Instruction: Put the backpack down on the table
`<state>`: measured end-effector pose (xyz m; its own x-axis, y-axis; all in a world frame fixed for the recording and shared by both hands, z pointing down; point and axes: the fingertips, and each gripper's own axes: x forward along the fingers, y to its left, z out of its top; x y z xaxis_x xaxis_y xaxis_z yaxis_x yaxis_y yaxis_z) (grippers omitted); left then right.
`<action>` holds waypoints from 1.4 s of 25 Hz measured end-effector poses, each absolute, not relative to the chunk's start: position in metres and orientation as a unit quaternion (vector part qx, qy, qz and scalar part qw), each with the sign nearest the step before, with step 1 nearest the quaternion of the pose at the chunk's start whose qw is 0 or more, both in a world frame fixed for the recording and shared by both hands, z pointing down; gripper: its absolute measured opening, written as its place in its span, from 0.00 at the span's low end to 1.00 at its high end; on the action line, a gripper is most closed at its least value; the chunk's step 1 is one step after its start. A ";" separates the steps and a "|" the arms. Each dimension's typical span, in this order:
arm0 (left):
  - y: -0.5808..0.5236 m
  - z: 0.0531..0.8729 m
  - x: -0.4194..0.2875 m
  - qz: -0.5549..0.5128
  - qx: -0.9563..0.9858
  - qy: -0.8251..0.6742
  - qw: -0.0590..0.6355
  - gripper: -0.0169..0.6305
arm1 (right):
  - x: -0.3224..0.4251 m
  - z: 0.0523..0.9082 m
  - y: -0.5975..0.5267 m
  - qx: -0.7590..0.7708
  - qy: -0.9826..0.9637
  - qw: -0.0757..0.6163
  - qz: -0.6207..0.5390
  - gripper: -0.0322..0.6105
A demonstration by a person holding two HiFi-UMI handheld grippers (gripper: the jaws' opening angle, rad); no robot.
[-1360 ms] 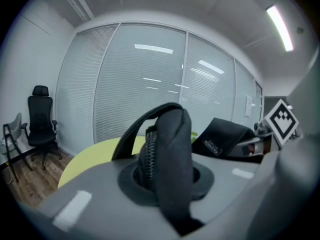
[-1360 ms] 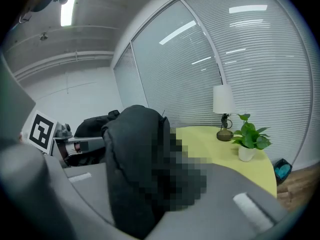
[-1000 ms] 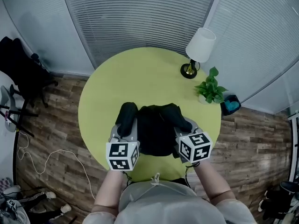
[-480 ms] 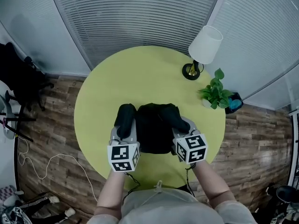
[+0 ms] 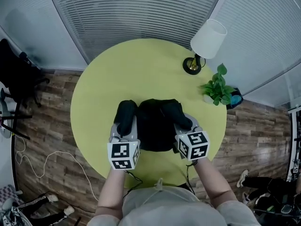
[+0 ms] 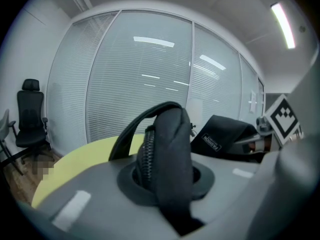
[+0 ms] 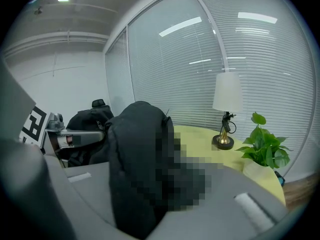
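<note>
The black backpack [image 5: 153, 125] lies over the near half of the round yellow-green table [image 5: 141, 69]. My left gripper [image 5: 124, 132] is shut on the backpack's left shoulder strap [image 6: 167, 169], which rises in a padded loop between its jaws. My right gripper [image 5: 184, 126] is shut on the right strap [image 7: 135, 174]. The two grippers flank the bag's body [image 6: 225, 134], near the table's front edge. In the left gripper view the right gripper's marker cube [image 6: 282, 118] shows past the bag. Whether the bag's full weight rests on the table I cannot tell.
A white-shaded lamp [image 5: 207, 39] and a potted green plant [image 5: 217, 89] stand at the table's far right edge. Blinds cover the curved glass wall behind. A black office chair [image 5: 19, 72] stands on the wooden floor at left, with a loose cable [image 5: 42, 159] nearby.
Both grippers and the backpack have sunk toward the table top together. Neither grip on the straps has changed.
</note>
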<state>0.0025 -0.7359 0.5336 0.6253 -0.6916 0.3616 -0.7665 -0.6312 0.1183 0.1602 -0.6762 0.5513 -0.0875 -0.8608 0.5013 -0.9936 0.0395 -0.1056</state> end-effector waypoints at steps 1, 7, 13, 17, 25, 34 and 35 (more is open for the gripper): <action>-0.736 0.537 0.000 0.145 0.890 -0.411 0.134 0.09 | 0.160 0.553 -0.676 0.660 -0.702 0.156 0.217 0.11; -0.736 0.557 -0.008 0.160 0.881 -0.424 0.135 0.12 | 0.157 0.564 -0.675 0.661 -0.700 0.172 0.208 0.16; -0.731 0.560 -0.012 0.149 0.886 -0.420 0.126 0.40 | 0.156 0.567 -0.671 0.666 -0.705 0.165 0.179 0.58; -0.723 0.561 -0.024 0.150 0.876 -0.444 0.112 0.61 | 0.160 0.564 -0.658 0.686 -0.687 0.188 0.152 0.66; -0.688 0.533 -0.048 0.149 0.860 -0.480 0.087 0.60 | 0.161 0.536 -0.625 0.716 -0.660 0.181 0.139 0.67; -0.628 0.489 -0.056 0.122 0.864 -0.477 0.102 0.20 | 0.153 0.503 -0.558 0.740 -0.641 0.155 0.136 0.23; -0.622 0.485 -0.058 0.119 0.863 -0.481 0.101 0.15 | 0.152 0.501 -0.551 0.742 -0.639 0.151 0.134 0.18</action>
